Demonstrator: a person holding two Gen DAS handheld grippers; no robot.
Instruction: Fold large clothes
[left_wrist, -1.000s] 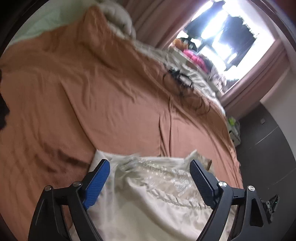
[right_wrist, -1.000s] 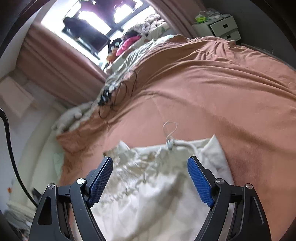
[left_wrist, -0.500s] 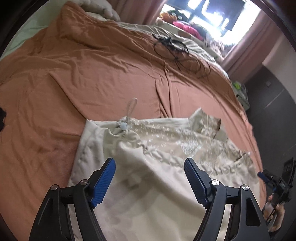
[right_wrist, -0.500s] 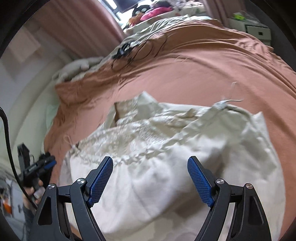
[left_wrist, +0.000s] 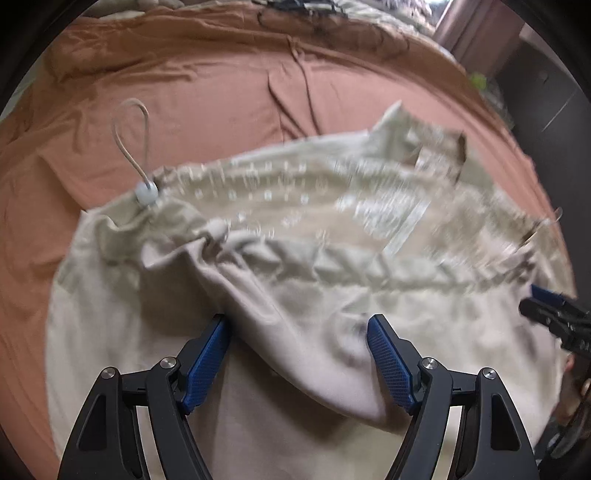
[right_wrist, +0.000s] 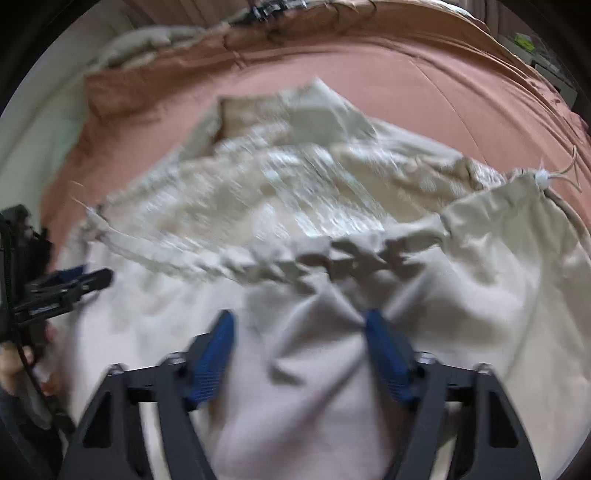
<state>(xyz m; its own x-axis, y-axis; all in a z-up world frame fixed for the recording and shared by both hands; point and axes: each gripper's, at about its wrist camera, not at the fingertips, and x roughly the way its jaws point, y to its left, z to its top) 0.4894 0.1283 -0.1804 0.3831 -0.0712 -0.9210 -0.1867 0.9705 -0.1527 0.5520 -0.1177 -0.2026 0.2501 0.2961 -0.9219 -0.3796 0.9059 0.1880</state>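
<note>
A wide bed fills the room, covered edge to edge by a rumpled terracotta sheet (left_wrist: 207, 85); at its far edge lies a tangle of black cables (left_wrist: 295, 5), and a dark wall (left_wrist: 546, 92) rises past the bed's right edge. A cream garment (left_wrist: 295, 229) is spread across the near half of the bed, its gathered band running crosswise — the far panel is blurred. At the garment's left end a drawstring loop (left_wrist: 131, 136) with a pale toggle (left_wrist: 146, 192) rests on the sheet.

The left gripper (left_wrist: 299, 350) stands with its blue pads parted, a raised fold of the cream cloth lying between them; I cannot tell whether the pads touch it. From the other side, the right gripper (right_wrist: 299, 347) — its pads likewise spread — has a bunched ridge of the same garment between its fingers (right_wrist: 212, 350), just below the band. Neither grips anything.
</note>
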